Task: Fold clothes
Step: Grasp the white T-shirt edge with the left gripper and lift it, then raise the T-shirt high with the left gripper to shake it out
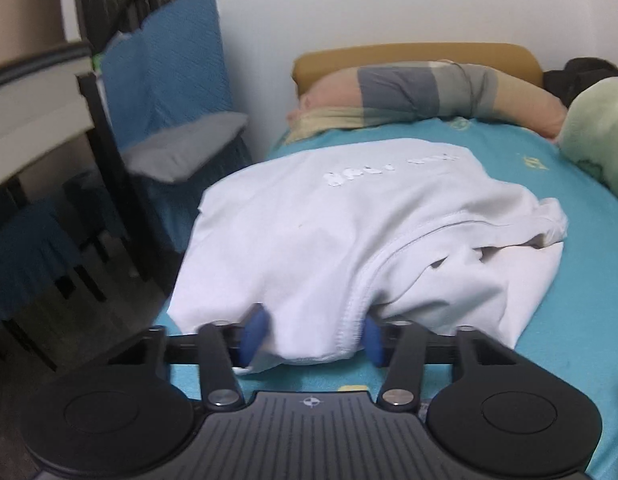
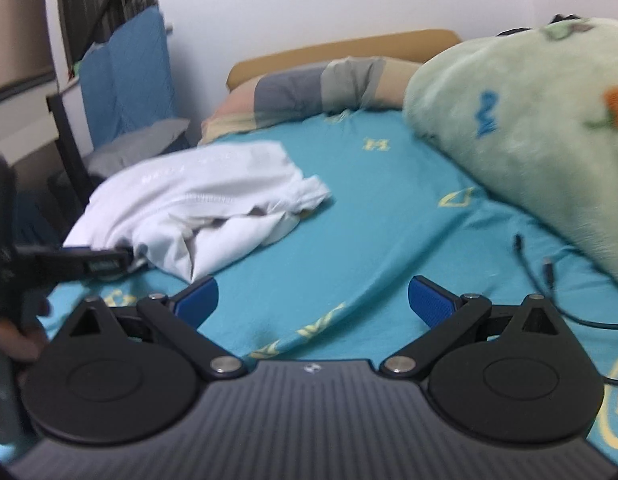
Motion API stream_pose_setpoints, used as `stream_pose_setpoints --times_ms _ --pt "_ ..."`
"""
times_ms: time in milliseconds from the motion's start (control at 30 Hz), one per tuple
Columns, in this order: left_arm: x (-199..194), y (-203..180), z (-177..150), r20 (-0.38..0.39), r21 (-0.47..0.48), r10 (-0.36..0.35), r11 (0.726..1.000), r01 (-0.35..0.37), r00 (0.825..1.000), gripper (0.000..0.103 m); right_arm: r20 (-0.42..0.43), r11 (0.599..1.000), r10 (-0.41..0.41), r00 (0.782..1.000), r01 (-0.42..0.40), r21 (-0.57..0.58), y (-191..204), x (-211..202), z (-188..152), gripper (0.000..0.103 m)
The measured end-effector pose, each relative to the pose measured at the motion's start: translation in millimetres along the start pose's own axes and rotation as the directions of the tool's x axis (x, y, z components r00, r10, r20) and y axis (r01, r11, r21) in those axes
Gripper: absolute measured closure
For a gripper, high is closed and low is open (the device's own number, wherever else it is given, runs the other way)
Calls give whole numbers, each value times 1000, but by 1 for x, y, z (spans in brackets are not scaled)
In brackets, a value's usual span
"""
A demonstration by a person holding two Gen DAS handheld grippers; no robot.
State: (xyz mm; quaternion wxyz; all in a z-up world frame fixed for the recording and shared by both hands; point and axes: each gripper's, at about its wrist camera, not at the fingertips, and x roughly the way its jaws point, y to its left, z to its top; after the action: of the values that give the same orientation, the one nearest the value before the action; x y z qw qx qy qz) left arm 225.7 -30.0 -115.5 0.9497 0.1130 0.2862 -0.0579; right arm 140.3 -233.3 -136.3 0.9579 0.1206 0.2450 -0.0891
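Note:
A white shirt (image 1: 309,220) lies crumpled on the teal bed sheet (image 1: 549,280), near the bed's left edge, its printed side up. My left gripper (image 1: 315,336) has its blue pads on both sides of a bunched hem at the shirt's near edge, gripping the cloth. In the right wrist view the shirt (image 2: 197,200) sits at the left, and the left gripper (image 2: 105,266) shows at its near corner, held by a hand (image 2: 13,340). My right gripper (image 2: 313,300) hovers open over bare sheet (image 2: 389,220), to the right of the shirt, holding nothing.
A green fleece blanket (image 2: 529,120) is heaped on the right of the bed. A striped pillow (image 1: 421,92) lies by the headboard. A black cable (image 2: 537,264) rests on the sheet at right. A blue-covered chair (image 1: 169,80) and a desk (image 1: 29,112) stand left of the bed.

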Motion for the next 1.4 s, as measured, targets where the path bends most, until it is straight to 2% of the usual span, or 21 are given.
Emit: stream_pose_setpoints --times_ms 33,133,367,600,700,833,933,1067,1167,1233,1333,1400 --pt "-6 3 3 12 1 -13 1000 13 1000 81 -6 1000 7 1000 -7 -5 2 4 -1 0" --pt "-39 14 17 40 -19 -72 997 72 997 90 -4 999 33 999 -33 5 6 8 2 0" --pt "-133 32 30 90 -101 -172 978 181 981 91 95 994 113 989 -114 3 17 -23 18 0" --pt "-220 36 2 133 -147 -259 949 278 957 91 157 976 191 969 -171 -131 33 -69 14 0" --pt "-248 34 -10 154 -142 -269 946 291 951 91 129 963 217 968 -191 -190 47 -78 4 0" --pt "-265 42 -23 136 -201 -293 927 316 946 91 88 940 258 962 -229 -254 68 -81 -6 0" --pt "-273 48 -32 133 -203 -310 921 332 941 91 122 923 295 948 -250 -292 79 -84 -3 0" --pt "-262 45 -42 90 -212 -298 926 311 950 91 177 927 300 937 -243 -285 76 -81 11 0" --pt "-250 43 -44 101 -227 -303 920 318 948 91 221 955 255 941 -209 -210 59 -75 25 0" --pt "-245 42 -42 123 -233 -310 915 331 943 91 214 972 220 952 -196 -127 43 -67 32 0" --pt "-251 41 -32 203 -233 -327 900 369 923 92 181 984 171 968 -160 -73 29 -51 33 0" --pt "-258 40 -29 249 -223 -328 896 384 911 92 168 987 148 975 -134 -90 26 -42 28 0"
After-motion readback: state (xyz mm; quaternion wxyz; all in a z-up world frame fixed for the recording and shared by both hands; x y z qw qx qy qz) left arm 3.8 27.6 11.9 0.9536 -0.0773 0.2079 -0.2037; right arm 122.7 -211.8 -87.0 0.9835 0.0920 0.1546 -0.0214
